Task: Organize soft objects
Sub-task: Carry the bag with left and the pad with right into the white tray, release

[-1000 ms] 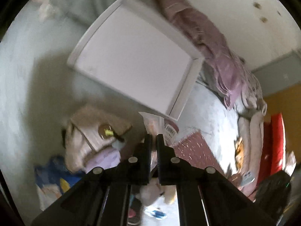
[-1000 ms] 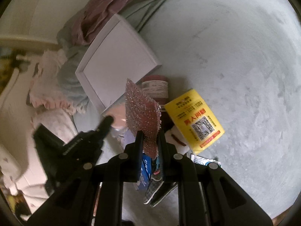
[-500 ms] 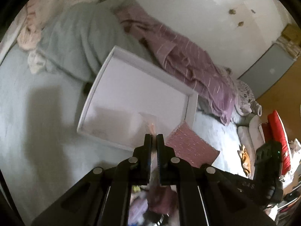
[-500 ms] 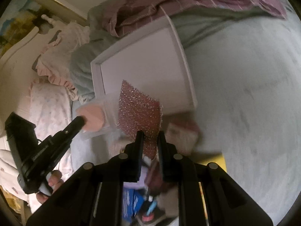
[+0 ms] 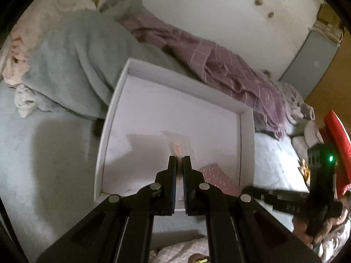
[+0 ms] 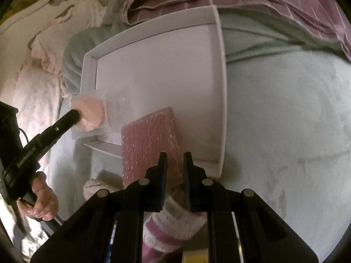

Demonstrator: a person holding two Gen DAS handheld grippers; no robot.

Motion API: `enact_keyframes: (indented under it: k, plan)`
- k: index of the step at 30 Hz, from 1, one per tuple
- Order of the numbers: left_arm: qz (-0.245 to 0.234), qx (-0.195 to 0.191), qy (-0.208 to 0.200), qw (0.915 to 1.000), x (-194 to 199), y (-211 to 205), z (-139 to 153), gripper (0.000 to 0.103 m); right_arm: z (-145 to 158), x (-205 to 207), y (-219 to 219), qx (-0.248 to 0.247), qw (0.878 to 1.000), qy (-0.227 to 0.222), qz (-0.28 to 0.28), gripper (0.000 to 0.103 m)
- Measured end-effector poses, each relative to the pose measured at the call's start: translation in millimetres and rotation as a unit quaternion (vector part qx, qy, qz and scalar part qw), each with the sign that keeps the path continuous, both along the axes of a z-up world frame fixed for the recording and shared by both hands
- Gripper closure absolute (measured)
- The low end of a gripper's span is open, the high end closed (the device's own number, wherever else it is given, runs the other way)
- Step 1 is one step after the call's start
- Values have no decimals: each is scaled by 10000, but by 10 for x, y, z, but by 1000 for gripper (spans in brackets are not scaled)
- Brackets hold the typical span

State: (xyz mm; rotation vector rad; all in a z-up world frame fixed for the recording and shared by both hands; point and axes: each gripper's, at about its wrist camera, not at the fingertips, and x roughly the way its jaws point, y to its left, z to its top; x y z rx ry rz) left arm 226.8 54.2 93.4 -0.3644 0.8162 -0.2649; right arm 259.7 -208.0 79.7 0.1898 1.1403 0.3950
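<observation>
Left gripper [image 5: 179,163]: black two-finger gripper, jaws clenched on a clear plastic packet holding a round peach-pink puff [image 6: 88,115]; in the right wrist view the packet hangs over the near-left corner of the tray, and whether it touches the rim cannot be told.
Right gripper [image 6: 175,161]: black two-finger gripper, jaws narrowed on the lower edge of a flat pink glittery sponge pad [image 6: 151,140]; the pad stands tilted, its upper part over the tray's near rim.
Bed [image 6: 285,131]: pale blue-grey fleecy surface that carries everything.
Grey-green fleece blanket [image 5: 76,65]: bunched behind and to the left of the tray in the left wrist view, touching its far edge.
Mauve striped cloth [image 5: 219,65]: crumpled along the far side of the tray, lying over the blanket.
Shallow white rectangular tray [image 5: 246,144]: lies flat on the bed; its floor is bare apart from the two held items reaching over it.
White container with purple label [image 6: 166,225]: lies below the right gripper, on the near side of the tray; blurred.
Person's left hand [image 6: 41,199]: wrapped round the left gripper's black handle.
Person's right hand [image 5: 329,228]: on the right gripper's handle, beside the tray's right side.
</observation>
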Motion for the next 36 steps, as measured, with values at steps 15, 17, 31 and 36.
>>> enact_keyframes:
  k: [15, 17, 31, 36]
  plan:
    - [-66, 232, 635, 9977, 225, -153, -394, 99, 101, -15, 25, -53, 9992, 72, -402, 49]
    - [-63, 204, 581, 9981, 234, -161, -410, 99, 99, 5, 139, -201, 9995, 148, -175, 38]
    - [4, 479, 758, 9960, 339, -243, -556, 99, 106, 121, 220, -736, 9956, 294, -501, 84]
    - [-1, 706, 730, 9948, 322, -250, -526, 99, 337, 121, 77, -521, 9888, -804, -1140, 85]
